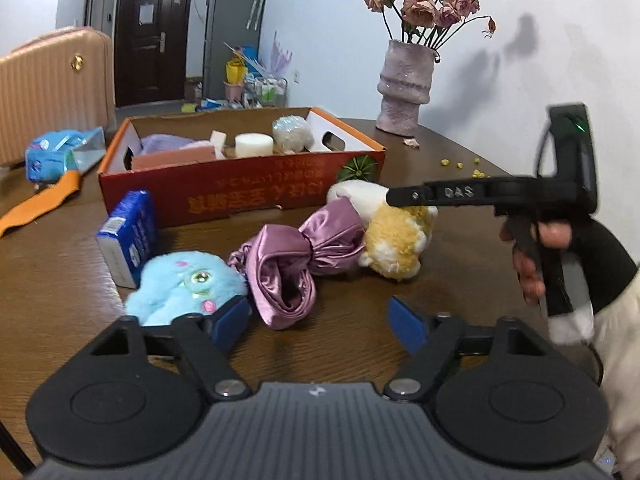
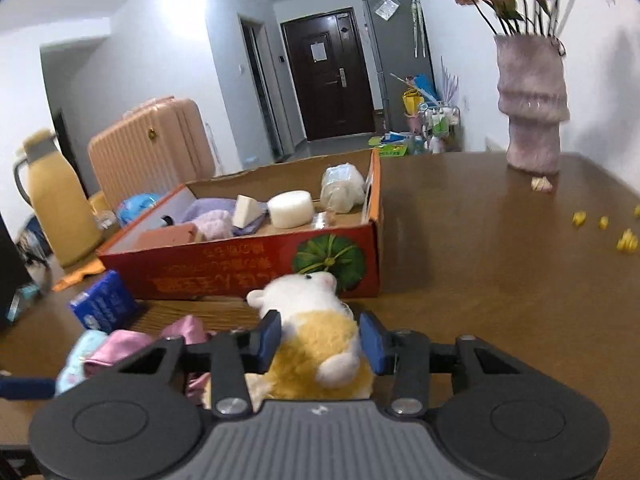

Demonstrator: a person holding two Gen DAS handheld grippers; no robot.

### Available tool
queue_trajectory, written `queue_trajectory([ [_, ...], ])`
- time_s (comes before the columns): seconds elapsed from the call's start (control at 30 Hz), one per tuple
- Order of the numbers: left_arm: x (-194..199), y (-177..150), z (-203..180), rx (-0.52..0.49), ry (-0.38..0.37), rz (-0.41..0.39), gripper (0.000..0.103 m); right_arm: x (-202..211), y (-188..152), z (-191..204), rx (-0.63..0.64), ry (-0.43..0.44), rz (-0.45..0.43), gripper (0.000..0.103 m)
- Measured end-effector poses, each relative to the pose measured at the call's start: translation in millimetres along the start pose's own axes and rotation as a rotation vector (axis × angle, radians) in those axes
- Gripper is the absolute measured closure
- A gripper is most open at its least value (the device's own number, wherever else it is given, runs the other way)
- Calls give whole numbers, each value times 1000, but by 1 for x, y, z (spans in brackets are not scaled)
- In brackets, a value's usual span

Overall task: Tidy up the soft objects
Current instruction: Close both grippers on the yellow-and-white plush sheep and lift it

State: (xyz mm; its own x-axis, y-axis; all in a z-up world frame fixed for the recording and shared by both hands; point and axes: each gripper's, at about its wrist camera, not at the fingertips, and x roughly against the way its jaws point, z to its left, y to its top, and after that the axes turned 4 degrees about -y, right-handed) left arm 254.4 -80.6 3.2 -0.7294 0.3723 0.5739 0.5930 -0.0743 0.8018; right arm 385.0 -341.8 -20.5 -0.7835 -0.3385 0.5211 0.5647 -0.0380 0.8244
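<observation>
Yellow-and-white plush hamster (image 2: 316, 344) lies on wooden table (image 2: 480, 280), between right gripper (image 2: 320, 338) pads, touching both | left gripper (image 1: 320, 324) jaws apart, empty, near pink satin pouch (image 1: 280, 272) | red cardboard box (image 2: 240, 268) behind

Light: bright, even indoor light
Shadows: soft flower shadows on the wall (image 1: 520, 48), upper right
Glare: sheen on the table (image 2: 460, 216)
Blur: slight, right edge
Distortion: fisheye bending, dark corners
</observation>
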Motion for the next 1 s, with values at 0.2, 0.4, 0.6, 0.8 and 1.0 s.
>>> queue_trajectory([
  [0.2, 3, -16, 1, 64, -221, 79, 31, 66, -53, 19, -66, -58, -28, 61],
  [0.4, -2, -37, -2, 148, -412, 160, 42, 113, -92, 56, -116, -35, -15, 57],
  [0.6, 15, -43, 25, 177, -294, 146, 63, 124, -91, 57, -96, 17, 24, 57],
  [0.8, 45, -39, 43, 232, -332, 23, 52, 127, -93, 65, -95, 66, 10, 57],
  [1.0, 25, -25, 42, 286, -355, 61, 48, 123, -83, 57, -173, 73, -26, 51],
])
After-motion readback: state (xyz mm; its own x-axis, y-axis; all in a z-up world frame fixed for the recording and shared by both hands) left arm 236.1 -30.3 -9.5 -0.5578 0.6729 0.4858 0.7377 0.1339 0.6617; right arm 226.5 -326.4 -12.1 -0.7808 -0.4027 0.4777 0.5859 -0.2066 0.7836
